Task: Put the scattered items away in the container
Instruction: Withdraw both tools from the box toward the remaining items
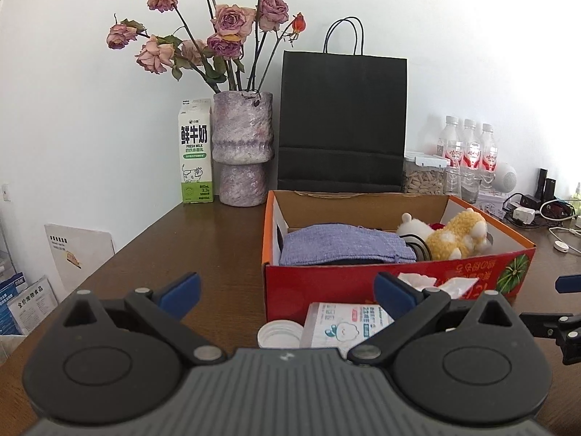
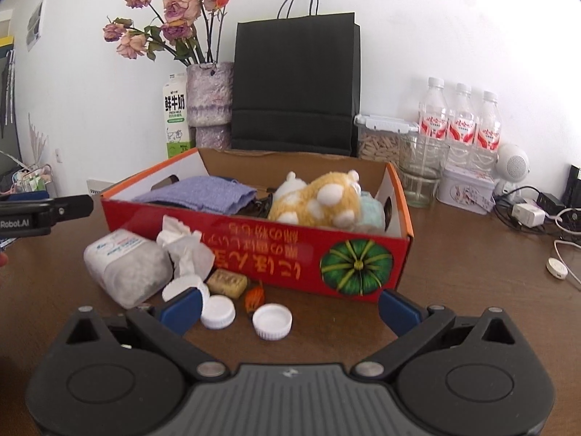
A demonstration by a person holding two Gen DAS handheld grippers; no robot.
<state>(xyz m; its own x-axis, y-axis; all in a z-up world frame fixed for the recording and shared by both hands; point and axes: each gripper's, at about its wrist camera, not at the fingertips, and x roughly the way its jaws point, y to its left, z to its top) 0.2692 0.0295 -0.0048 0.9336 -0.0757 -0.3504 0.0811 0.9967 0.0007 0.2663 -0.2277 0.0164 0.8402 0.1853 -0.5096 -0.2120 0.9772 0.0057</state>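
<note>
A red cardboard box (image 2: 276, 254) (image 1: 326, 279) stands on the brown table and holds a purple cloth (image 2: 198, 192) (image 1: 341, 243) and a yellow-and-white plush toy (image 2: 319, 200) (image 1: 457, 232). In front of it lie a wipes pack (image 2: 127, 265) (image 1: 345, 327), a crumpled tissue (image 2: 185, 247), a cork-like block (image 2: 227, 282), a small orange item (image 2: 254, 296) and white bottle caps (image 2: 272, 321) (image 2: 218, 311) (image 1: 279, 334). My right gripper (image 2: 290, 312) is open and empty above the caps. My left gripper (image 1: 287, 292) is open and empty over the wipes pack and one cap.
A vase of dried roses (image 1: 241, 149), a milk carton (image 1: 195, 152) and a black paper bag (image 1: 341, 123) stand at the back wall. Water bottles (image 2: 461, 116), a seed jar (image 2: 381, 138), a glass (image 2: 423, 174), a tin (image 2: 466, 189) and cables (image 2: 537, 218) crowd the right.
</note>
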